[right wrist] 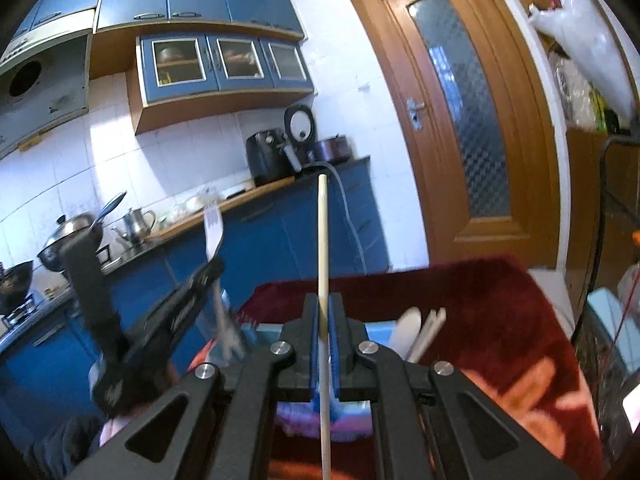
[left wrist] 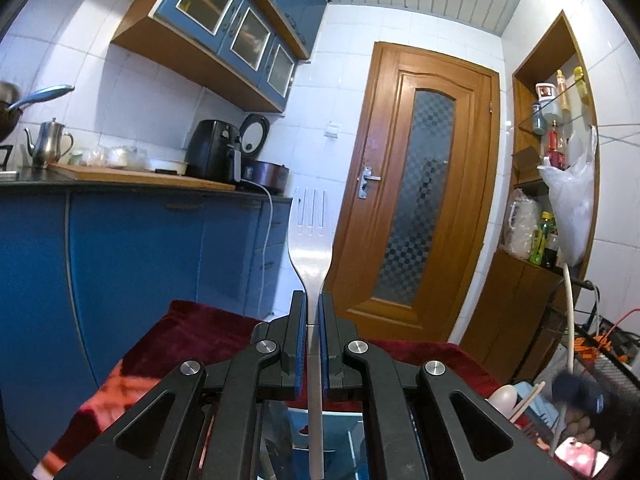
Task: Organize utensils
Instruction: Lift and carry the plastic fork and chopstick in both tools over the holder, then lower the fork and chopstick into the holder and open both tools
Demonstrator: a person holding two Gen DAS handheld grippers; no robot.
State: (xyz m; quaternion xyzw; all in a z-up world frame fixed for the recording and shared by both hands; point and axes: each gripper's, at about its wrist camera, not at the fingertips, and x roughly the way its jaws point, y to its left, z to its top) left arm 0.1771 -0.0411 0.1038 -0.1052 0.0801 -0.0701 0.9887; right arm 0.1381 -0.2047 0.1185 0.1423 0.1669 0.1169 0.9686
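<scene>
My left gripper (left wrist: pixel 313 300) is shut on a steel fork (left wrist: pixel 311 236), held upright with the tines up and its handle running down between the blue pads. My right gripper (right wrist: pixel 324 304) is shut on a pale wooden chopstick (right wrist: pixel 323 240), also held upright. In the right wrist view the left gripper (right wrist: pixel 180 300) shows at the left, blurred, with the fork (right wrist: pixel 213 232) sticking up from it. A white spoon (right wrist: pixel 406 332) and pale chopsticks (right wrist: pixel 430 330) stand in a light blue holder (right wrist: pixel 380 330) just beyond the right gripper. The same spoon (left wrist: pixel 502 398) shows low right in the left wrist view.
A dark red patterned cloth (right wrist: pixel 500 320) covers the table under both grippers. Blue kitchen cabinets and a counter (left wrist: pixel 120 178) with a kettle (left wrist: pixel 48 142) and air fryer (left wrist: pixel 214 156) stand to the left. A wooden door (left wrist: pixel 420 184) is ahead. A cluttered shelf (left wrist: pixel 556 140) is at the right.
</scene>
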